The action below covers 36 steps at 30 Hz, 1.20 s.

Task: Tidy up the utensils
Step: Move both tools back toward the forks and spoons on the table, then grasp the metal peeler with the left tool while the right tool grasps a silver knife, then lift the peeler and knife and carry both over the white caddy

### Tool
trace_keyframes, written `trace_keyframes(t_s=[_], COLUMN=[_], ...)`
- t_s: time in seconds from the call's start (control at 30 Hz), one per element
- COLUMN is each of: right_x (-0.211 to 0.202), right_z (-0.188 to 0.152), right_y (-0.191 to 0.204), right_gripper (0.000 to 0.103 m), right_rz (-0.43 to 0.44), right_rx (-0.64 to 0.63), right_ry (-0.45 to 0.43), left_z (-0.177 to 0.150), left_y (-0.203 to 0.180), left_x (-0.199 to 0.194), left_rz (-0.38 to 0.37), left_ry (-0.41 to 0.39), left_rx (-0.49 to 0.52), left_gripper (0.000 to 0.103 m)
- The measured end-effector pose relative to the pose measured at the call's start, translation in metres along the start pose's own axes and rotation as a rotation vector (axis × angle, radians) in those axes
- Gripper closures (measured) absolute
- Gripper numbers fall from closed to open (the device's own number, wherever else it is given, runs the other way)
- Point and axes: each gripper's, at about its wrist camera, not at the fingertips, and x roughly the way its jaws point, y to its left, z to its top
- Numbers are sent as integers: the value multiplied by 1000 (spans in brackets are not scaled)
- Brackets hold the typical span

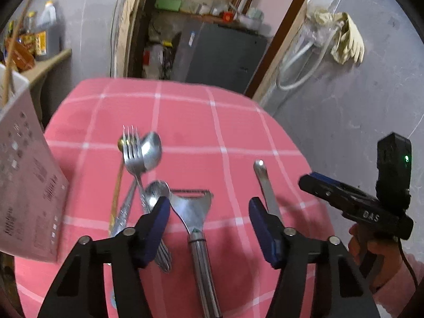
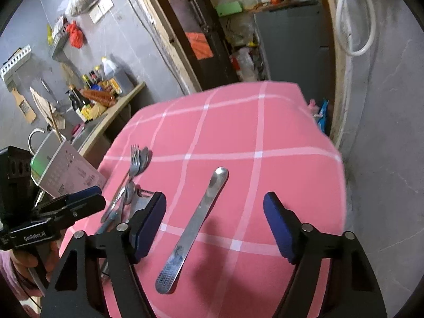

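Note:
A pile of steel utensils lies on the pink checked tablecloth (image 1: pixel 238 137): a fork (image 1: pixel 132 151), a large spoon (image 1: pixel 151 149), a smaller spoon (image 1: pixel 156 190) and a peeler (image 1: pixel 197 212). A flat steel knife (image 2: pixel 194 225) lies apart to the right; it also shows in the left wrist view (image 1: pixel 267 188). My left gripper (image 1: pixel 209 206) is open, hovering over the peeler. My right gripper (image 2: pixel 214 206) is open, above the knife. A white utensil box (image 1: pixel 23 185) holding chopsticks (image 1: pixel 10 61) stands at the left.
The table (image 2: pixel 318 137) ends at the far and right edges, with grey floor beyond. A counter (image 2: pixel 114 106) with bottles lies to the left. A doorway with a grey cabinet (image 1: pixel 225 53) is behind the table.

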Motion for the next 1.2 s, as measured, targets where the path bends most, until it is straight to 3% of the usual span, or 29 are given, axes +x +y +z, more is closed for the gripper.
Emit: trace_keyframes(t_s=[0.33, 0.67, 0.77, 0.93, 1.07, 1.2], right_x=[41, 72, 72, 72, 73, 72], right_z=[4, 19, 22, 19, 15, 11], right_y=[1, 12, 7, -19, -26, -22], right_gripper=[61, 68, 76, 92, 95, 97], right_rz=[11, -35, -11, 101, 146, 147], right_rx=[-13, -60, -9, 186, 267, 253], right_ry=[111, 223, 225, 230, 232, 230], left_z=[-6, -6, -4, -2, -2, -2], left_y=[5, 9, 12, 21, 27, 29], left_x=[31, 52, 53, 58, 60, 57], left_rz=[17, -16, -28, -71, -94, -140], left_ry=[146, 269, 279, 312, 326, 325], left_rx=[-55, -94, -114, -172, -203, -221], left_gripper=[58, 74, 79, 85, 85, 86])
